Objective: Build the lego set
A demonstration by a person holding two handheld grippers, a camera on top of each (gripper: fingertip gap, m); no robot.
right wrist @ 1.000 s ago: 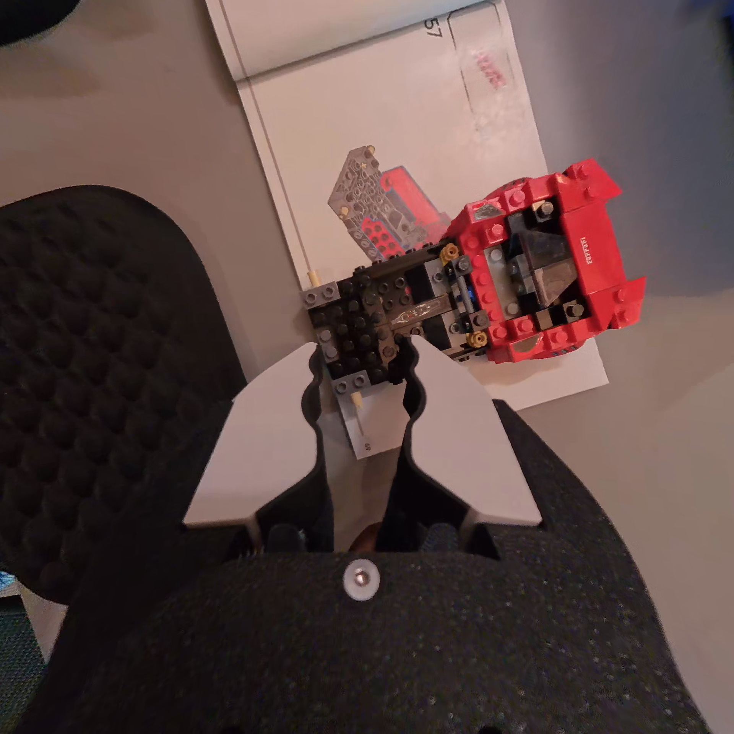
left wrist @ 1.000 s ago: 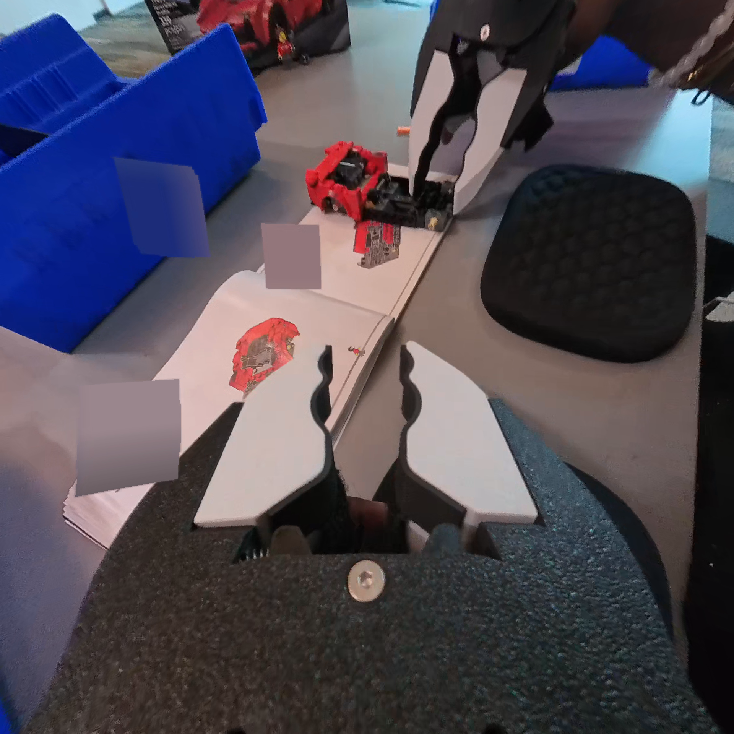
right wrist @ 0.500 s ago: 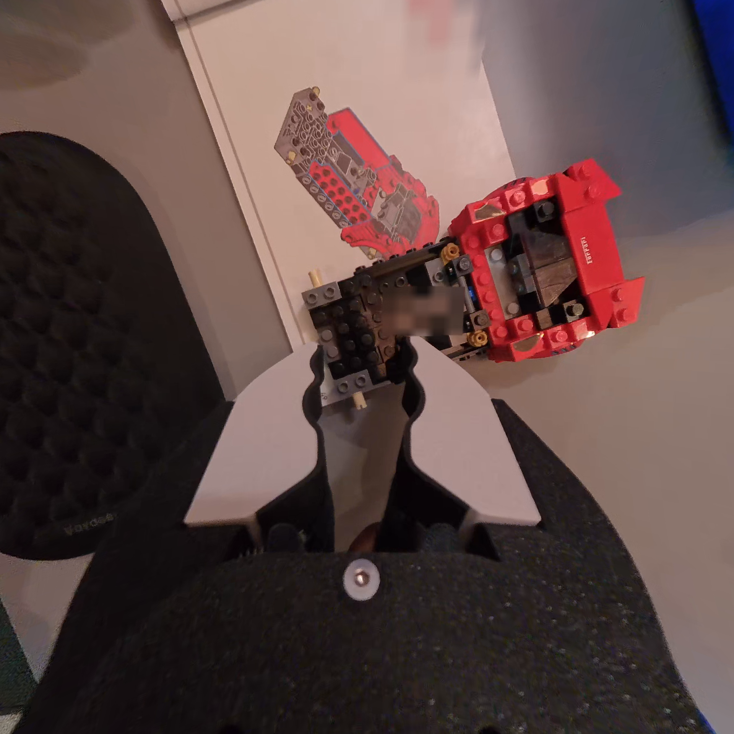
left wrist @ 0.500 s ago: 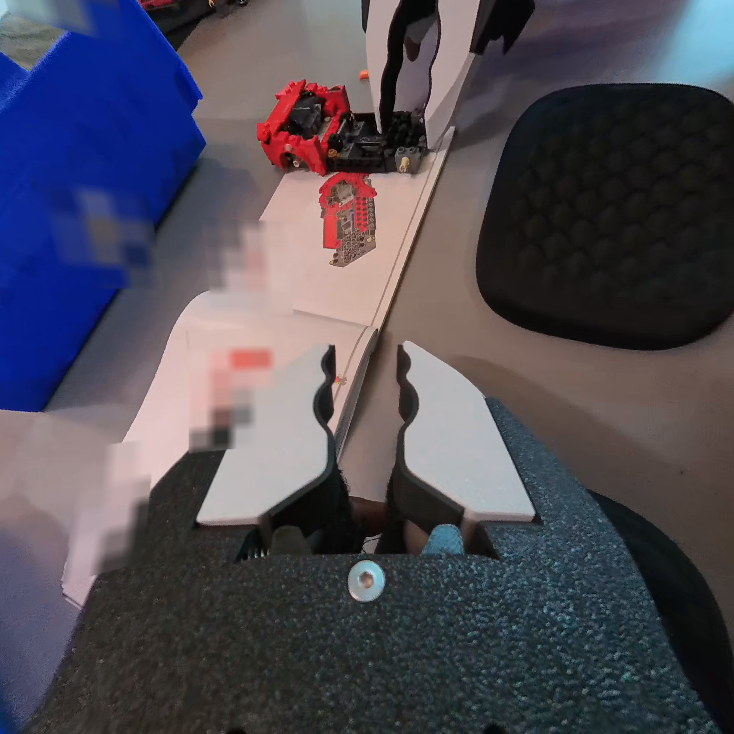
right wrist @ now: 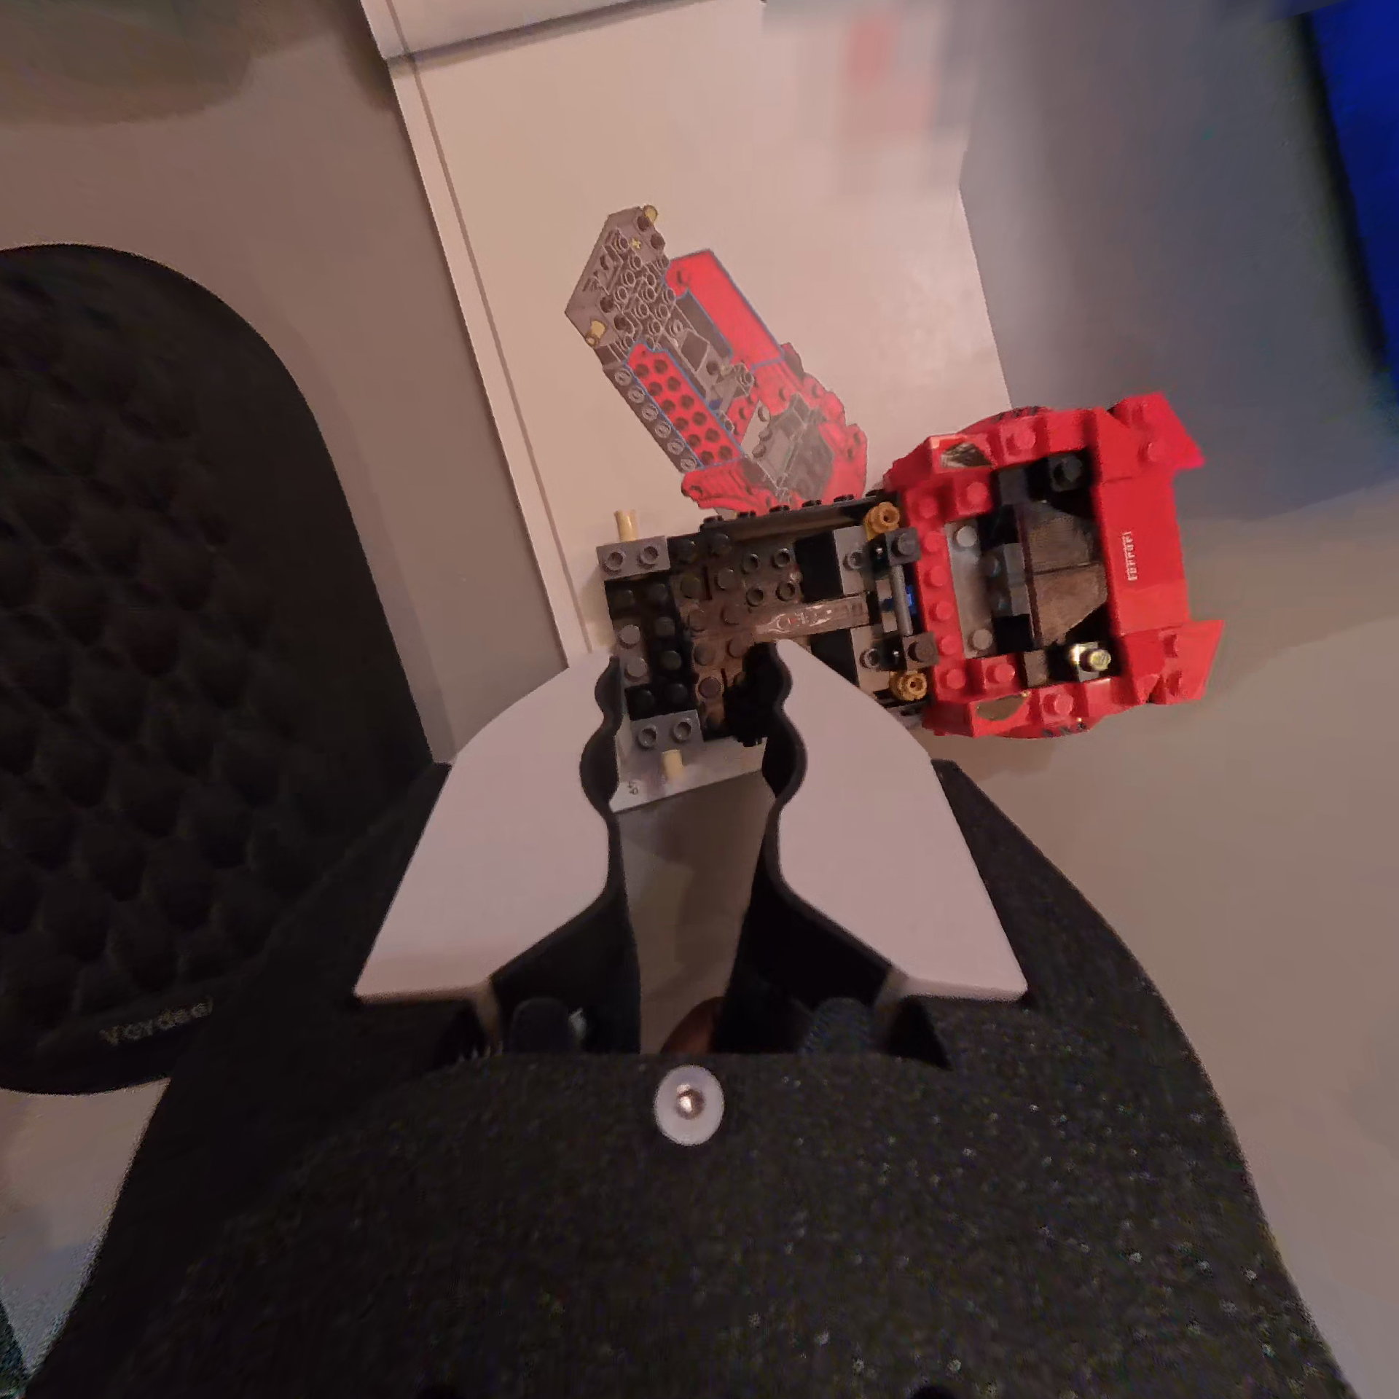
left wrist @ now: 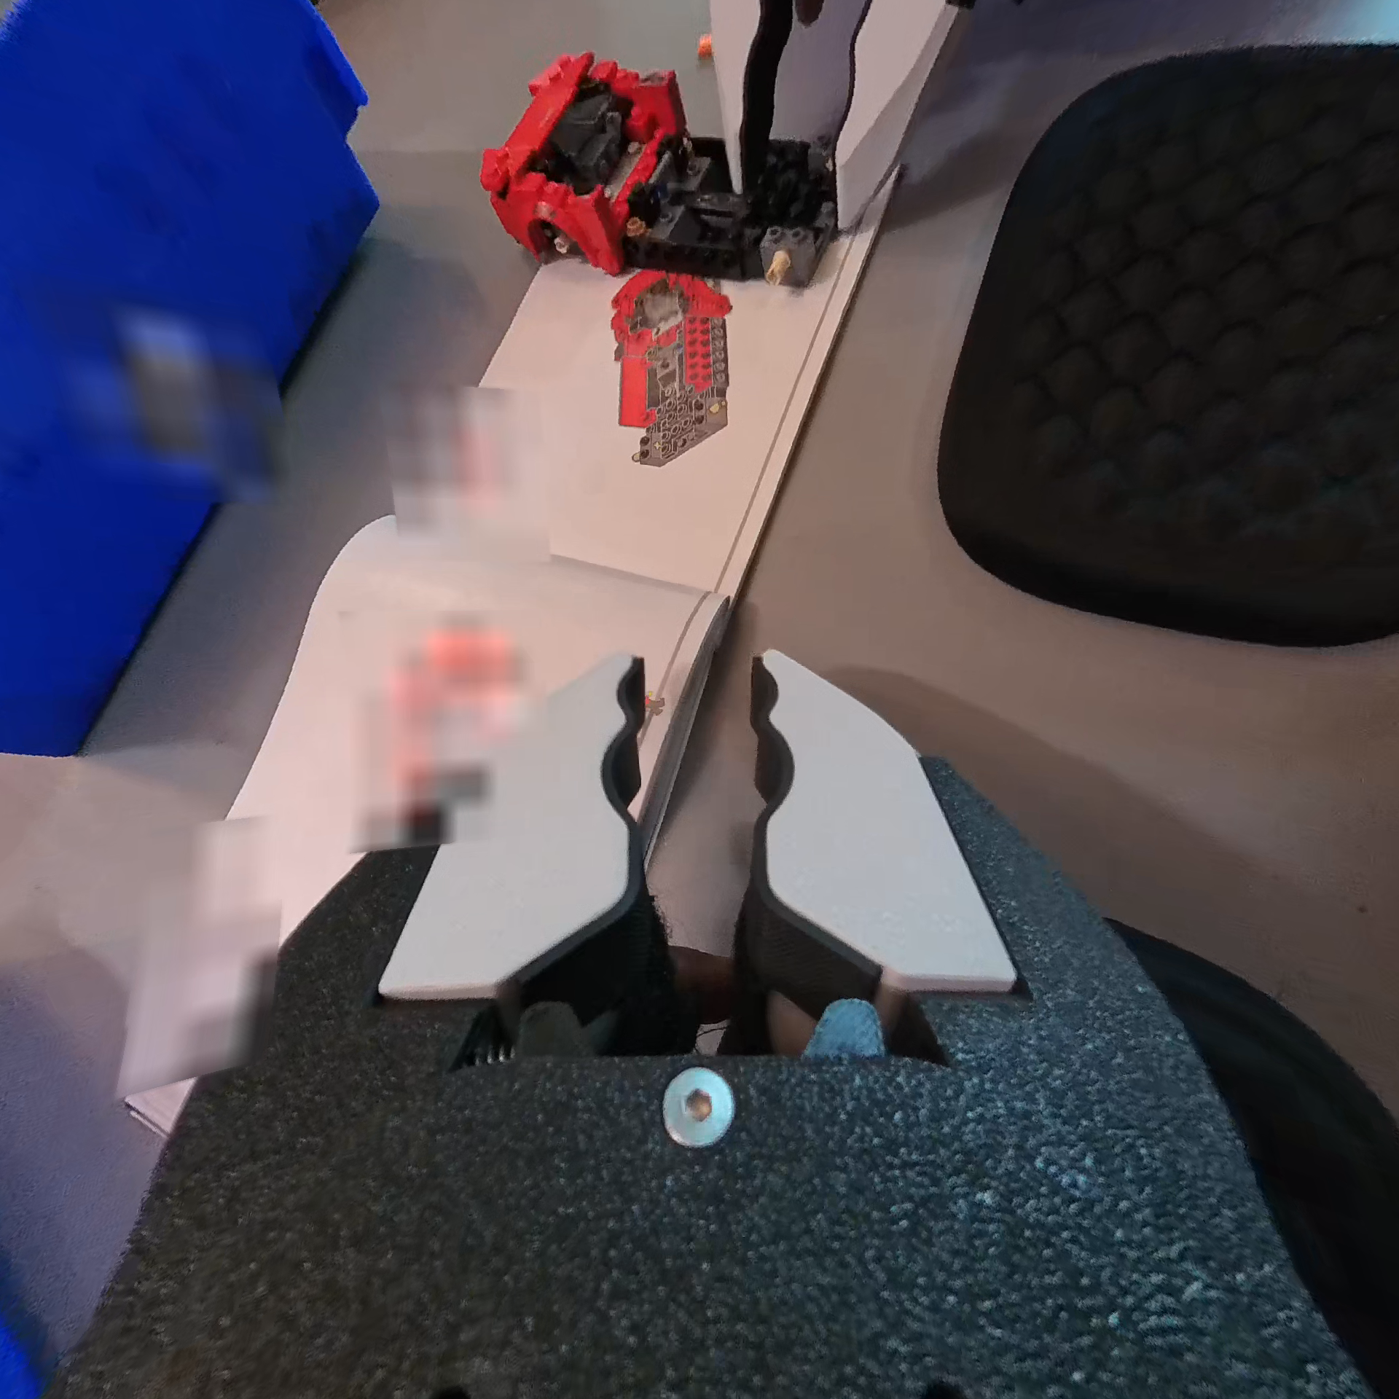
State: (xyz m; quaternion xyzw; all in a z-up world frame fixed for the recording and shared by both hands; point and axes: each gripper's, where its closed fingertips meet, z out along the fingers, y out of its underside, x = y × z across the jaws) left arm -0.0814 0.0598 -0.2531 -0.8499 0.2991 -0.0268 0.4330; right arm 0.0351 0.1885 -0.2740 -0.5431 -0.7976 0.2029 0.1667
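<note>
One part-built red-and-black car [right wrist: 893,606] lies at the end of one open booklet [left wrist: 681,484], beside one black pad [left wrist: 1196,341]. Right gripper [right wrist: 693,670] grasps the car's black end; left gripper [left wrist: 696,681] hangs released, empty. Blue bin [left wrist: 151,303] blurred, cropped.

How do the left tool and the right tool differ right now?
The right tool has its fingers astride the black end of the car model; the left tool holds nothing. The right tool points down at the model from above; the left tool hangs low over the edge of the instruction booklet, well short of the model. Both are the same build, with pale fingers in black bodies, jaws parted.
</note>
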